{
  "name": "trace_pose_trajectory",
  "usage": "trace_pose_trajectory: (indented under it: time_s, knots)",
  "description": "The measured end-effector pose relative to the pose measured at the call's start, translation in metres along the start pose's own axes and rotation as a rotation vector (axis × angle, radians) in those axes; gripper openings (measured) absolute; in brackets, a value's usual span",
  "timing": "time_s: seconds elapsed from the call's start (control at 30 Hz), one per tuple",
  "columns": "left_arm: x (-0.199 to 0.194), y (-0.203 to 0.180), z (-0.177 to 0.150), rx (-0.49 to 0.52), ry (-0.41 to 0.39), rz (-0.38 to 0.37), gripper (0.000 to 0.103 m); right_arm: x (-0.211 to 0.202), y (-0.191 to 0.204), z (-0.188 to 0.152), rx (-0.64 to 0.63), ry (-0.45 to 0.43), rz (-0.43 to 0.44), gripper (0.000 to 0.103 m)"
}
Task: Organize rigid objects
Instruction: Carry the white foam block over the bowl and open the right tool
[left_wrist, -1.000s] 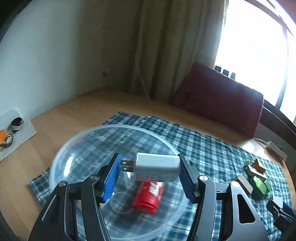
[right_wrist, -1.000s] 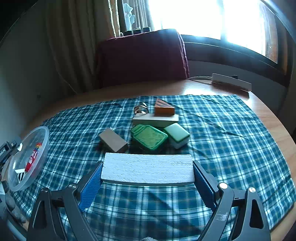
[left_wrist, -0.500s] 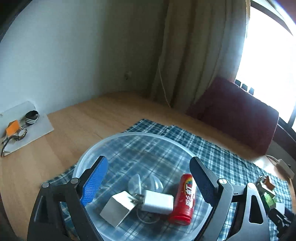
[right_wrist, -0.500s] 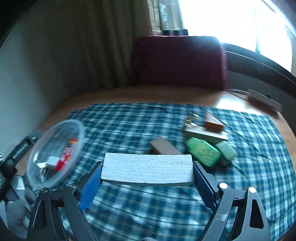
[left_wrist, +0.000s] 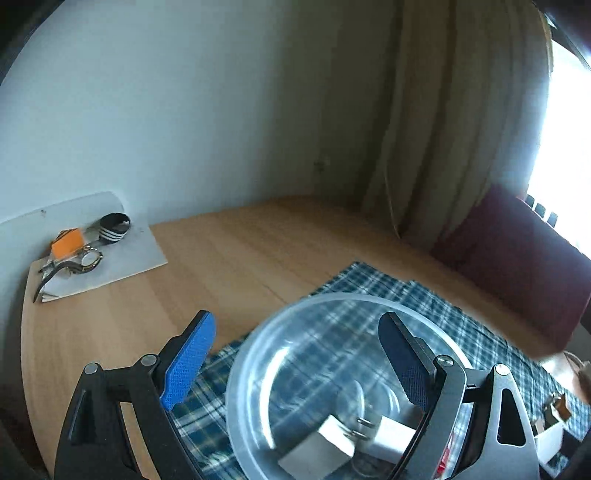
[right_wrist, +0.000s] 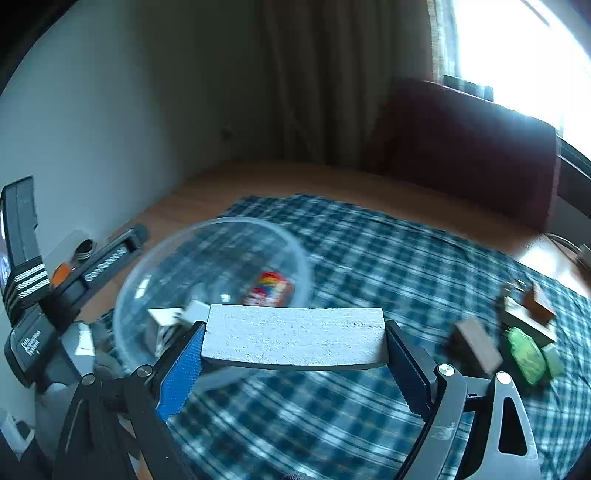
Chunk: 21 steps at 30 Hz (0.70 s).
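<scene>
Rough white slab (right_wrist: 293, 338) between right gripper (right_wrist: 291, 373) pads, near clear round bowl (right_wrist: 166, 266)

We counted one clear plastic bowl (right_wrist: 207, 236); inside it, one white charger (left_wrist: 391, 435) and one red can (right_wrist: 269, 290); one white foam block (right_wrist: 295, 332); one wristwatch (left_wrist: 86, 260); two grippers.

Clear glossy plastic bowl (right_wrist: 177, 258), rough matt white block (right_wrist: 293, 338), woven plaid cloth (right_wrist: 388, 258), wood table (left_wrist: 229, 251).
</scene>
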<state>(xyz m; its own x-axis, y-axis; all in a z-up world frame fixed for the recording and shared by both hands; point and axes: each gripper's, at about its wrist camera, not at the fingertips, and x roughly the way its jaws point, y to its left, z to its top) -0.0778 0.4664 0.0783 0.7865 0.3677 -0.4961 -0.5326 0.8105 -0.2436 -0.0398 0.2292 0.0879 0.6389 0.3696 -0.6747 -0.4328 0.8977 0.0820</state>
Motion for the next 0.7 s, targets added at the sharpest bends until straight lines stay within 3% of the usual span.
trace_pose_trajectory:
  time_s: [0.4, 0.7]
  knots:
    - [0.009, 0.02, 0.001, -0.107, 0.036, 0.004, 0.09, 0.026, 0.05, 0.012, -0.093, 0.015, 0.154, 0.095]
    - [0.011, 0.014, -0.002, -0.089, 0.06, -0.011, 0.09, 0.025, 0.012, 0.004, 0.009, 0.027, 0.089, 0.095]
